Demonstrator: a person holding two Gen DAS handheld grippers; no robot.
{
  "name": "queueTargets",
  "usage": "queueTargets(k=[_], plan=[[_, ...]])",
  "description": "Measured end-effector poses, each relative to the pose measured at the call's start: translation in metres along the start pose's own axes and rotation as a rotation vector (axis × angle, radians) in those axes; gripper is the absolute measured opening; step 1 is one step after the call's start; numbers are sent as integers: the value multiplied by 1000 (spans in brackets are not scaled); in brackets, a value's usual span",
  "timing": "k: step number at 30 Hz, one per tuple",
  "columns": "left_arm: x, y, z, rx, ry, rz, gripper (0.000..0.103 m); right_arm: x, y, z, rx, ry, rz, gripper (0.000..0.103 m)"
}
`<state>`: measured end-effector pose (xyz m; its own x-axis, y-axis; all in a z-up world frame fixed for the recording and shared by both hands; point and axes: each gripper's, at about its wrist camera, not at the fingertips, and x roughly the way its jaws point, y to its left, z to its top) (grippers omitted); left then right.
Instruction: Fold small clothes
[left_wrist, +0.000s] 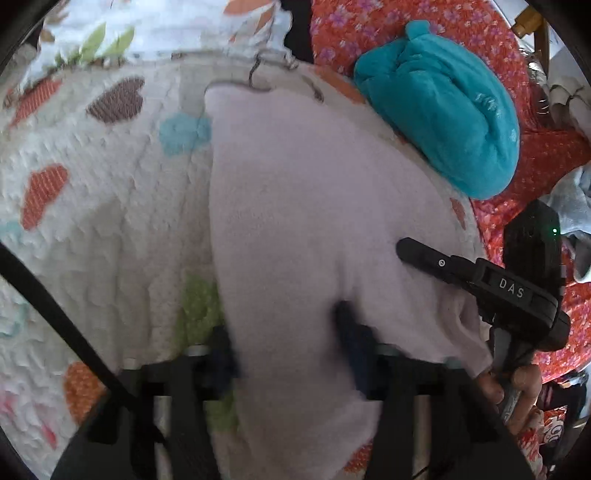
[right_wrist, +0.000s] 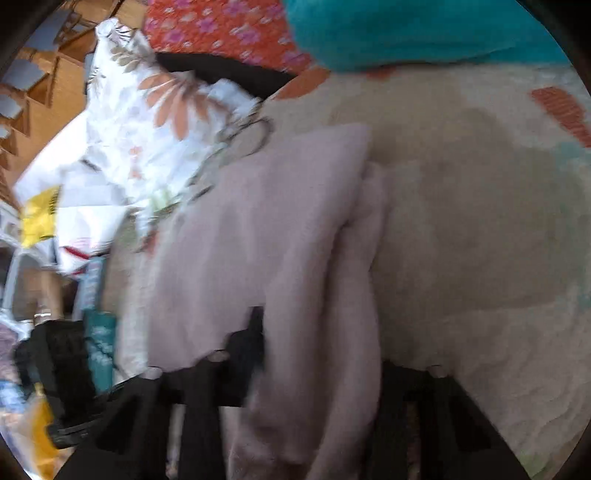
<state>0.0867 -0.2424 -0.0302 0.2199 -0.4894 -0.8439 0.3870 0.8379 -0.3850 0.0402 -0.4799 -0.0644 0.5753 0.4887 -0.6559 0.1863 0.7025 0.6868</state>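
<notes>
Pale lilac fleece: the small garment (left_wrist: 314, 221) you are folding lies on a cream blanket (left_wrist: 103, 229) patterned with hearts in orange, brown, blue and green.

- Left tongs (left_wrist: 286, 332): your two dark fingers stand apart, one on each side of the garment's near end, with the fleece lying between them; the view is blurred and a firm pinch cannot be confirmed.
- Right tongs (left_wrist: 417, 251): seen from the left wrist view, a black finger lies on the garment's right side, with your hand (left_wrist: 513, 391) on the handle below. In the right wrist view the tongs (right_wrist: 321, 343) show one finger against the fleece; the other is hidden under the fabric, so you cannot tell whether they are clamped.
- Garment, right wrist view (right_wrist: 258, 236): doubled over, with a second layer showing along its right edge.
- Teal plush cloth (left_wrist: 443, 118): bundled, just beyond the garment's far right corner, lying partly on the blanket.
- Red floral bedcover (left_wrist: 535, 158): under and beside the blanket, to the right.
- White leaf-print fabric (right_wrist: 147, 122): crumpled at the blanket's far edge.
</notes>
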Motion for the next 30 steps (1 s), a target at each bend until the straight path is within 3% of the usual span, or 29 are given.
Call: queueTargets(k=[2, 5, 7, 8, 9, 12, 14, 16, 19, 21, 23, 24, 27, 30], plan=[[-17, -5, 3, 16, -19, 3, 31, -11, 11, 1, -17, -27, 70, 31], [-33, -5, 2, 26, -58, 67, 36, -16, 21, -2, -50, -37, 96, 31], [-26, 1, -7, 31, -55, 150, 48, -8, 19, -6, -70, -16, -1, 33], [-19, 2, -12, 35, -48, 211, 57, -2, 15, -9, -82, -3, -95, 38], [-11, 3, -18, 44, -47, 263, 66, 0, 11, -11, -89, -1, -140, 50], [-22, 0, -33, 89, -124, 316, 69, -14, 9, -14, -65, -61, -177, 50], [-39, -6, -40, 102, -159, 334, 69, -42, 22, -20, -104, -197, -290, 49], [-66, -11, -50, 112, -235, 364, 69, -68, 46, -29, -182, -318, -381, 41], [-110, -19, -68, 111, -417, 495, 82, -88, 86, -49, -289, -353, -284, 36], [-135, -25, -78, 103, -539, 565, 97, -83, 103, -64, -335, -294, -183, 36], [-162, -29, -90, 94, -661, 604, 99, -63, 106, -77, -347, -172, -96, 36], [-176, -30, -94, 89, -719, 614, 101, -53, 103, -83, -348, -132, -133, 36], [-212, -32, -110, 66, -858, 634, 103, -29, 82, -94, -306, -66, -357, 34], [-236, -32, -125, 44, -949, 622, 103, -45, 57, -101, -197, -74, -304, 35]])
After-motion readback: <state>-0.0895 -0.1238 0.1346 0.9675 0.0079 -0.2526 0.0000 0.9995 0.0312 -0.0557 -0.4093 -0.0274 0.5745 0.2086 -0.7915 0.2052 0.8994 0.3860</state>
